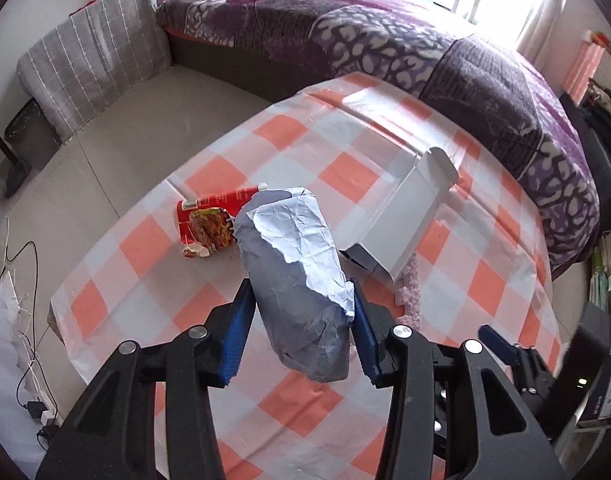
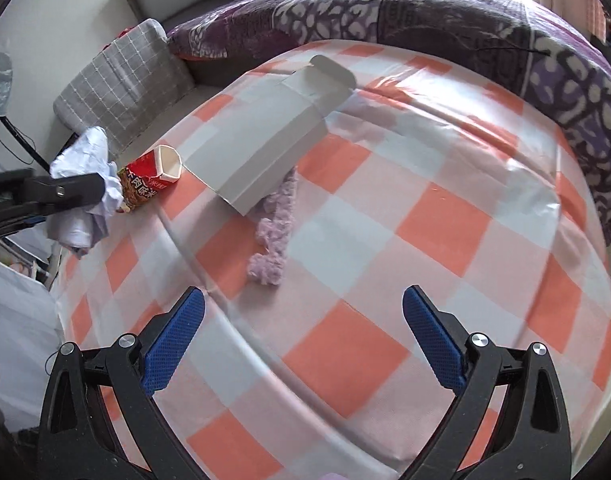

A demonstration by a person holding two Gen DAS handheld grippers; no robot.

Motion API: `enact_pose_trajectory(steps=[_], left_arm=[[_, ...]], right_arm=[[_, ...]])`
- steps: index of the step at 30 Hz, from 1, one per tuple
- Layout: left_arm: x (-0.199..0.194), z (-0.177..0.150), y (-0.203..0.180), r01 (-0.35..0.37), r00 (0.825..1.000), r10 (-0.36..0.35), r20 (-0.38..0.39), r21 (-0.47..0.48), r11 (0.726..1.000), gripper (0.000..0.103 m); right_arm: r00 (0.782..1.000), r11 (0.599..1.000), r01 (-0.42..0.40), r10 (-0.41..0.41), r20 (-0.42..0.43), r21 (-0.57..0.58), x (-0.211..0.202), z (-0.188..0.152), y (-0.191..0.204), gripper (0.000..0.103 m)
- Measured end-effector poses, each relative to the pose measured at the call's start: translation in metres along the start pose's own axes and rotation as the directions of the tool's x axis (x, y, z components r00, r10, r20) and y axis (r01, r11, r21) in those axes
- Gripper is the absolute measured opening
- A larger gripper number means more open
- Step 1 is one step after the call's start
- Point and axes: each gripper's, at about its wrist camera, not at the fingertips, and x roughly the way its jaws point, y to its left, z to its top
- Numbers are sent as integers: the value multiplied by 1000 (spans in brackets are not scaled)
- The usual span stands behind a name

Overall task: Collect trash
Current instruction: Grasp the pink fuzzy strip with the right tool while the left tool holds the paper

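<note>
We are over a table [image 2: 445, 216] draped in an orange, white and grey checked cloth, with a bed under a purple patterned blanket [image 1: 385, 36] across the top of the frame and a grey grid-lined cushion [image 1: 93, 60] at upper left. In the left wrist view the left gripper [image 1: 301, 308] sits at lower centre, its blue pads pressed on both sides of a crumpled pale blue paper wad [image 1: 297, 272] — held clear above the cloth. Just behind the wad, left of centre, lies a torn red snack carton [image 1: 203, 220]. To the right of centre an opened white box [image 1: 401, 220] rests on the cloth, with a pink fluffy scrap [image 2: 273, 236] poking from under its near end. The right gripper [image 2: 303, 340] hangs wide apart at the bottom of its own view — nothing between its fingers.
</note>
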Motion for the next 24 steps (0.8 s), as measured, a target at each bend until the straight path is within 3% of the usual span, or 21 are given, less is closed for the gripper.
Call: enact_pose_trajectory(steps=[4, 6, 7, 8, 9, 11, 24], left_arm=[[-3, 4, 2, 22, 1000, -22, 0, -17, 1000, 46], [0, 3, 2, 20, 1000, -20, -4, -19, 1000, 46], [1, 3, 3, 20, 1000, -20, -8, -23, 1000, 46], [1, 3, 4, 22, 1000, -22, -9, -26, 999, 46], [0, 1, 5, 23, 1000, -23, -9, -27, 999, 46], [-2, 1, 6, 24, 1000, -24, -4, -29, 999, 46], [-12, -5, -17, 42, 999, -42, 13, 27, 999, 46]], right_arm=[[999, 999, 35, -35, -5, -12, 21, 6, 15, 89], [997, 997, 76, -76, -11, -28, 29, 6, 19, 68], [995, 994, 97, -97, 8, -46, 29, 6, 21, 64], [995, 993, 101, -101, 6, -53, 29, 7, 20, 46], [995, 994, 97, -98, -1, -48, 29, 7, 18, 21], [997, 997, 79, -79, -14, -13, 21, 4, 8, 21], [986, 984, 167, -165, -38, 63, -52, -38, -40, 20]])
